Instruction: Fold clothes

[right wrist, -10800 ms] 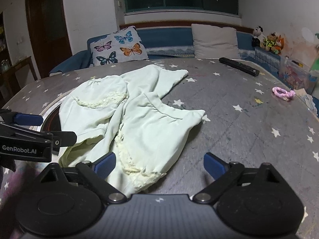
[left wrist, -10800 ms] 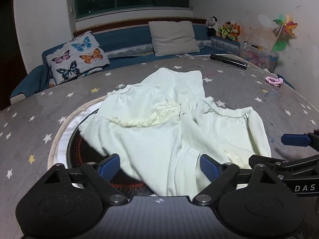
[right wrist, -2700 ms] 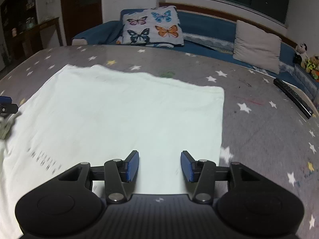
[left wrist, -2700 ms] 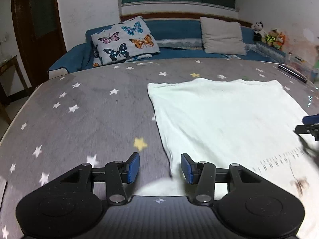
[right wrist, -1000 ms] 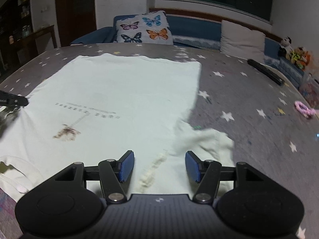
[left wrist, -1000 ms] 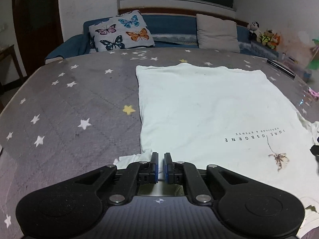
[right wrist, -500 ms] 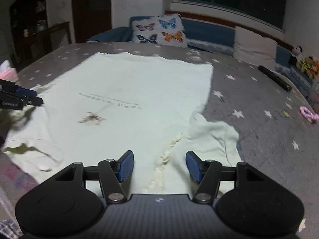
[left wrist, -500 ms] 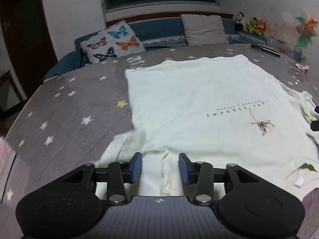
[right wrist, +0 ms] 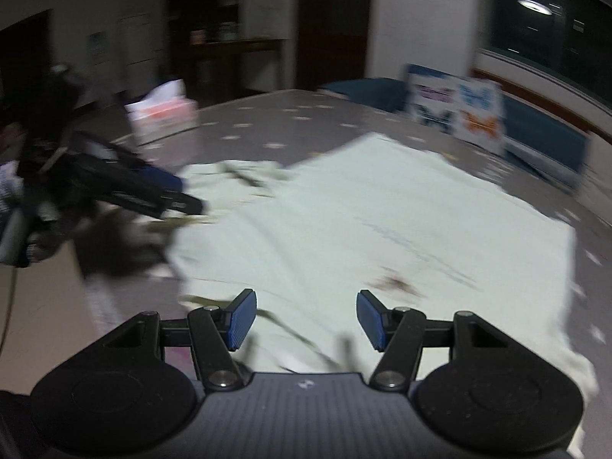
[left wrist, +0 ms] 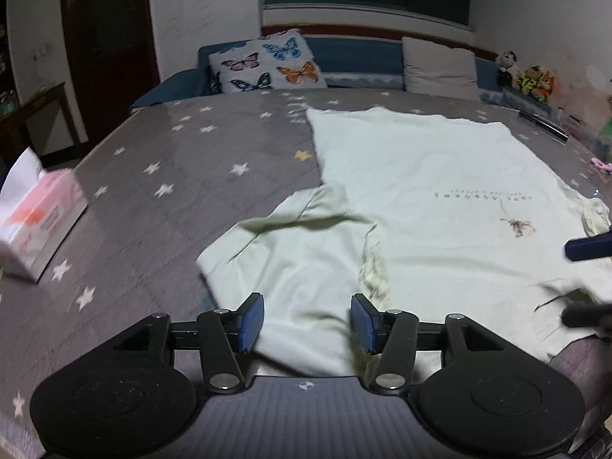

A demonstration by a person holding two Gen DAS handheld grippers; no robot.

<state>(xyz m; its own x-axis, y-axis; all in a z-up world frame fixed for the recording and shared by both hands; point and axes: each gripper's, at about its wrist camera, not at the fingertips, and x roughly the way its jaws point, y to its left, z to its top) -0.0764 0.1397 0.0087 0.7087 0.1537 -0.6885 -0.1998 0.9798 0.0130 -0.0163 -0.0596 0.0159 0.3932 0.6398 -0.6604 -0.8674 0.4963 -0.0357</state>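
Now the pale green T-shirt [left wrist: 420, 191] lies flat, sleeve spread.

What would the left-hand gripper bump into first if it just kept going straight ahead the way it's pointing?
Most likely the pale green shirt. The left gripper is open over the near sleeve, so its fingers would meet that cloth first. Its height above it is hard to judge.

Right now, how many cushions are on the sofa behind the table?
2. The butterfly-print cushion leans at the sofa's left end; the plain beige cushion leans to its right, near the stuffed toys. More could sit beyond the frame.
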